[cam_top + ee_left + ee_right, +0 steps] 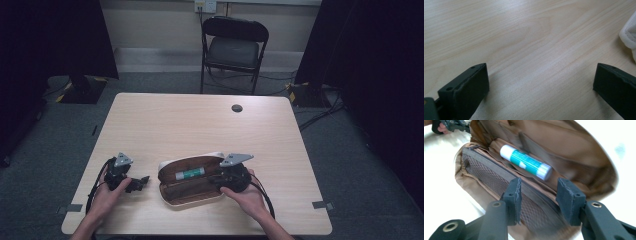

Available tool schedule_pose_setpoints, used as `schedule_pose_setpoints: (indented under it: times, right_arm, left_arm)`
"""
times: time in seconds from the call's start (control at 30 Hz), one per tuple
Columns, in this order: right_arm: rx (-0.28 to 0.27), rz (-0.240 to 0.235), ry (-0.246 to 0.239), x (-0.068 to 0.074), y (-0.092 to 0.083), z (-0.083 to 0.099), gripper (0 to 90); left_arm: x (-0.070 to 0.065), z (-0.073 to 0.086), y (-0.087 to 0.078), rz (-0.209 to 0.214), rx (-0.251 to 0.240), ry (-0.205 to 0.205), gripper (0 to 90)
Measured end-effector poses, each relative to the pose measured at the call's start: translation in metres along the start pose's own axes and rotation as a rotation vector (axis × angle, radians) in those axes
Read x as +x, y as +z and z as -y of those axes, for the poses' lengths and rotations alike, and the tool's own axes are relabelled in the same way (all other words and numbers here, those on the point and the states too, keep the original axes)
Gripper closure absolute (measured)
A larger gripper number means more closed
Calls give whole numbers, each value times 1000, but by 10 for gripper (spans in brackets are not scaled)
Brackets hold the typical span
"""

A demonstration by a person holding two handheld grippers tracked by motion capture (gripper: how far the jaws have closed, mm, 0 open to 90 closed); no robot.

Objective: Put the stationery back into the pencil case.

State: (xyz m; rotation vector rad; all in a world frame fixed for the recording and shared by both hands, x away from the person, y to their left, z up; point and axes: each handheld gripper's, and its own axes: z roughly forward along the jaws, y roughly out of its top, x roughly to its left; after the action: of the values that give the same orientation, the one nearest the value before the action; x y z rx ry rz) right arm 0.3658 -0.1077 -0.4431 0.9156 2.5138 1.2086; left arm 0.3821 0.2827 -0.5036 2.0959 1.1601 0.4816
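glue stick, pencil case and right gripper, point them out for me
glue stick [526, 162], right gripper view, on its teal label mid-barrel
pencil case [584, 155], right gripper view, on the brown lining of the open lid
right gripper [539, 195], right gripper view, midway between its two open fingertips

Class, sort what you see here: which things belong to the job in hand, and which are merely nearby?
In the job: open pencil case; green-and-white glue stick inside it; right tool, open above it.
Nearby: left tool, open; folding chair; table.
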Motion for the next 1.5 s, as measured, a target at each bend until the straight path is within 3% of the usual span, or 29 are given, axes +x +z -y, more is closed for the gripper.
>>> schedule_pose_setpoints:
  times: [0.3,0.73,1.0,1.1,1.27,1.43,1.5]
  right_arm:
    - [-21,37,36,-12,-24,19,530]
    - [-74,140,107,-39,-57,33,455]
    - [-91,234,181,-64,-79,57,419]
    - [-108,275,228,-79,-86,62,390]
    - [-91,345,299,-101,-93,71,307]
    - [-36,375,341,-116,-92,87,240]
    - [-1,360,337,-123,-90,92,198]
  left_arm:
    - [0,0,0,1,-1,-2,0]
    - [0,0,-1,-7,5,-1,0]
    - [0,0,-1,-12,8,1,0]
    - [-1,0,-1,-13,8,1,0]
    - [-1,0,-1,-13,9,1,0]
    - [-1,0,-1,-13,9,1,0]
    - [-1,0,-1,-13,9,1,0]
